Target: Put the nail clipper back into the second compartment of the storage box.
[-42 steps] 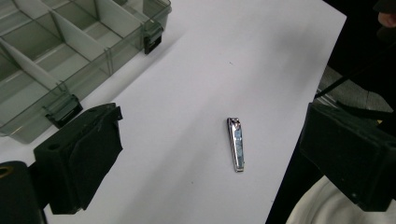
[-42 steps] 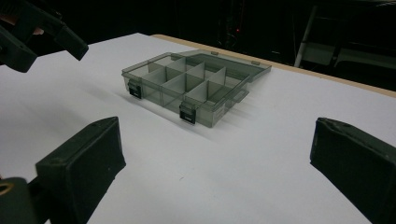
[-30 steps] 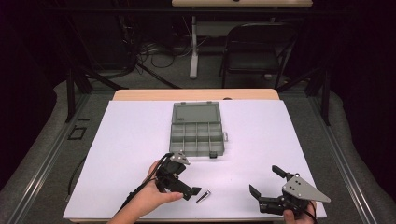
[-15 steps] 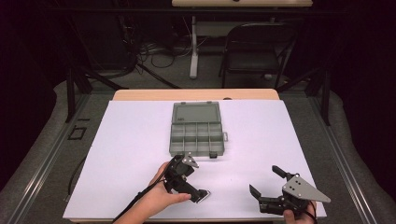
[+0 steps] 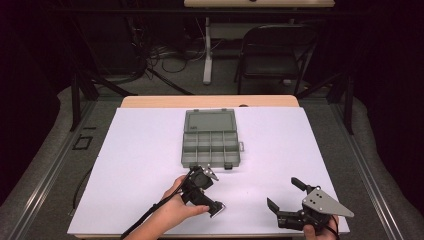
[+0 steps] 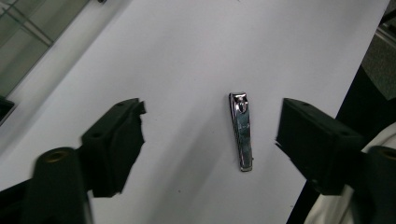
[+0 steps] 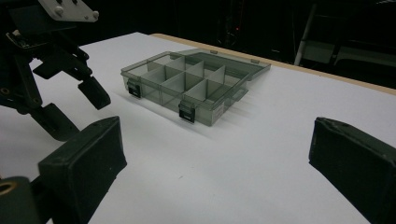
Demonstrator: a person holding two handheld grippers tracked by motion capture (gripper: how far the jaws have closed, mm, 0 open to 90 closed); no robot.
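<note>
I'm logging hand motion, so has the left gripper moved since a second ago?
Yes. In the high view the left gripper has shifted right, toward the table's near edge, away from the compartment box, and is over the nail clipper. Its jaws have just been closing, not yet touching it.

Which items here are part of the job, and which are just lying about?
In the job:
- nail clipper, flat on the table, between the left gripper's jaws, which have just been closing and do not yet touch it
- open organizer box, compartments look empty

Lying about:
- chair behind the table
- floor cables
- right gripper, open, idle
</note>
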